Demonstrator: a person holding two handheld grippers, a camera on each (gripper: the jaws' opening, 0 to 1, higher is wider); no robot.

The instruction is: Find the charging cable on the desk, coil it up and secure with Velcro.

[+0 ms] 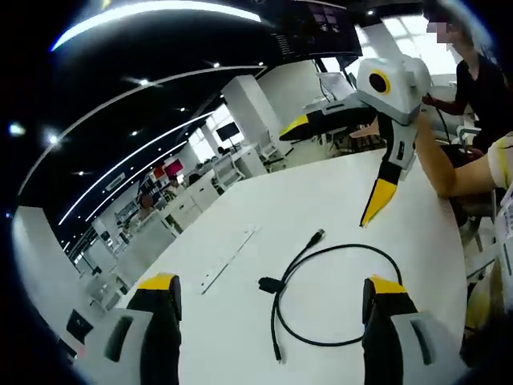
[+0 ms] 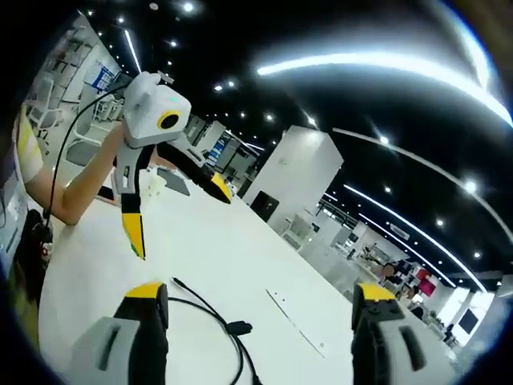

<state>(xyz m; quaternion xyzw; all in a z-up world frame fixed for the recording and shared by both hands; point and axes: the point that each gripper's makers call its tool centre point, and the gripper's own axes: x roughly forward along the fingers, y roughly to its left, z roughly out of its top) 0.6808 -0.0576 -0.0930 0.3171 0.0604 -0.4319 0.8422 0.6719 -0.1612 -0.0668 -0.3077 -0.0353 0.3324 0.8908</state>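
Cable (image 1: 337, 297), black, loosely looped

My left gripper (image 1: 271, 303) has black jaws capped in yellow, set on grey-white housings. My right gripper (image 2: 261, 311) looks the same: white body, black jaws, yellow tips. My sleeve (image 1: 502, 159) is pale yellow.

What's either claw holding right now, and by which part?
Nothing. The left claw and the right claw are both open above the table; the black charging cable lies loose on it, ungripped.
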